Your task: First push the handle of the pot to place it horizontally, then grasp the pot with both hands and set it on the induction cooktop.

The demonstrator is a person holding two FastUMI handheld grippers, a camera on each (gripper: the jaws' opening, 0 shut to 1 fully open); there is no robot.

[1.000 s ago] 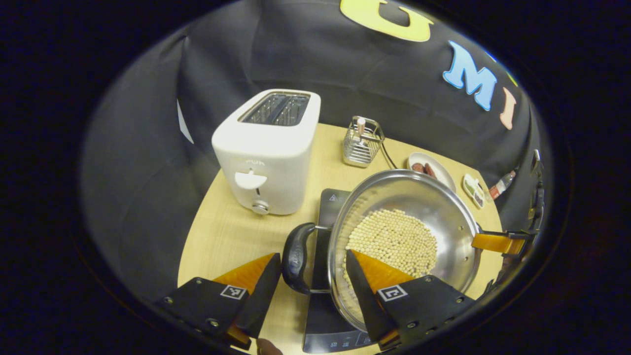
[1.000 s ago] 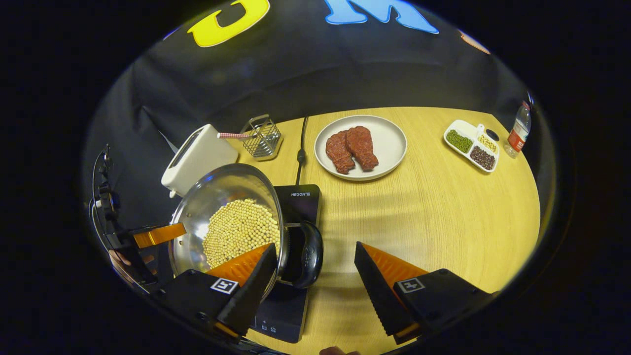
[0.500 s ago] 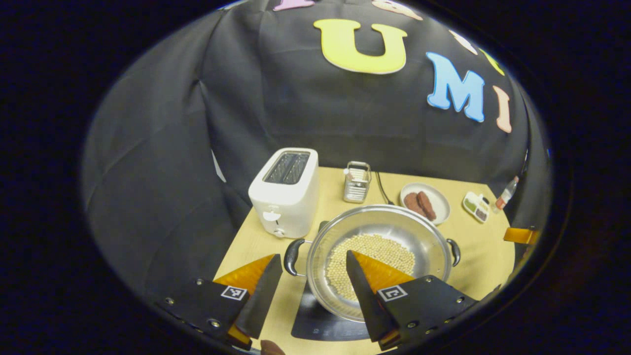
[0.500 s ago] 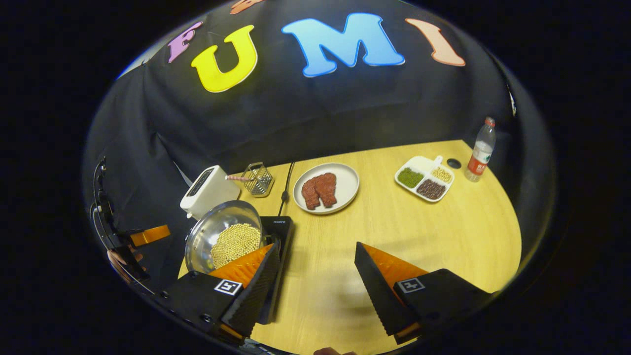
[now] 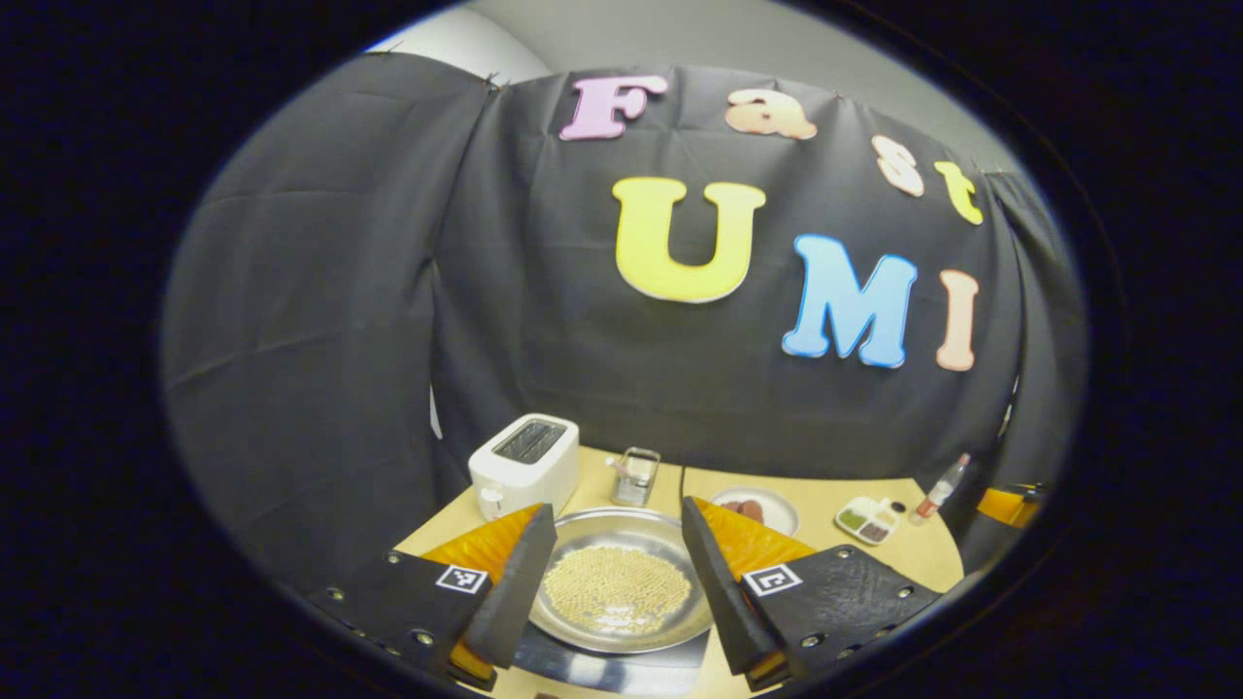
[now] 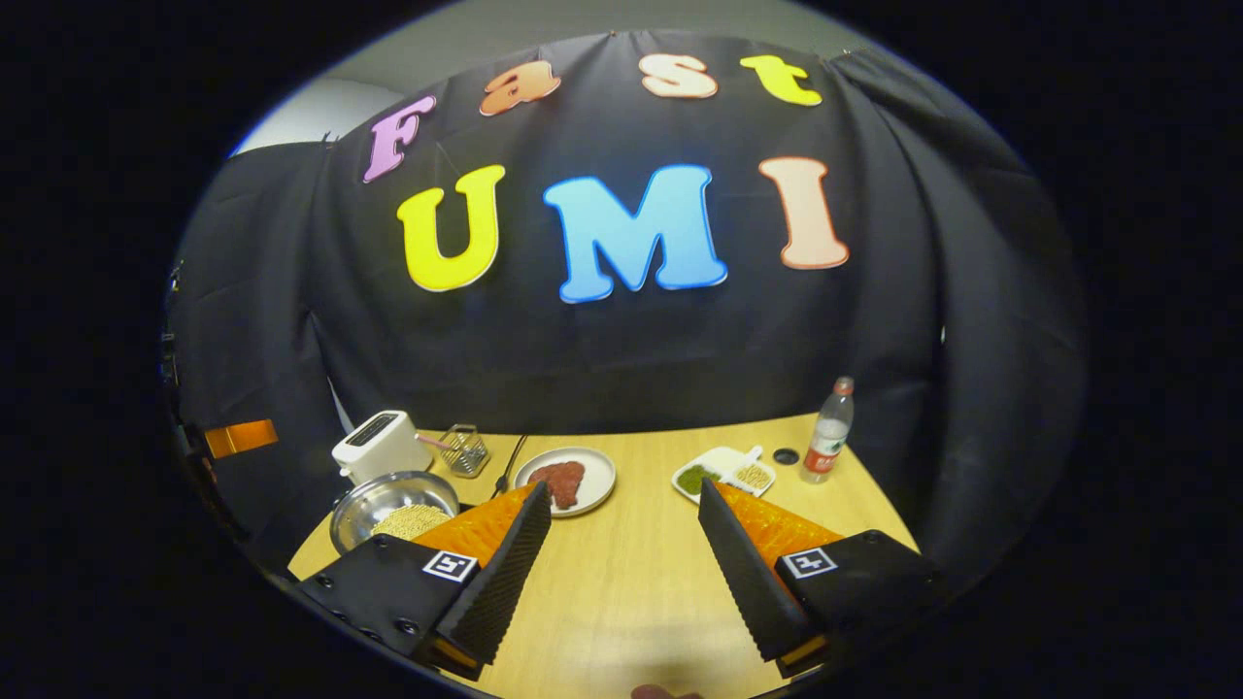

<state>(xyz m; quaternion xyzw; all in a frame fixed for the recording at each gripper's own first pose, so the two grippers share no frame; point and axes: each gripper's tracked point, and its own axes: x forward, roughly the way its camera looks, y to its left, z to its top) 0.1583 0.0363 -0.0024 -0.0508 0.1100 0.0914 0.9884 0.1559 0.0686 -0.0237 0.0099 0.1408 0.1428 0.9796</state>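
The shiny round steel pot [image 5: 618, 582] full of beans looks heavy and slippery, needing its side handles; both tongs [image 5: 609, 573] [image 6: 621, 553] gape empty.

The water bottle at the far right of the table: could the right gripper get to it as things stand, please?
Probably yes. The right gripper is open and empty, and bare table lies ahead; the water bottle stands upright beyond the divided snack tray, slightly right of it.

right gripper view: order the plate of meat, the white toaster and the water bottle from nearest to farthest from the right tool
1. Round white plate of red meat, just ahead, left of centre.
2. White toaster, far left, at the table's back edge.
3. Clear plastic water bottle, back right.

Toaster and bottle are nearly level.
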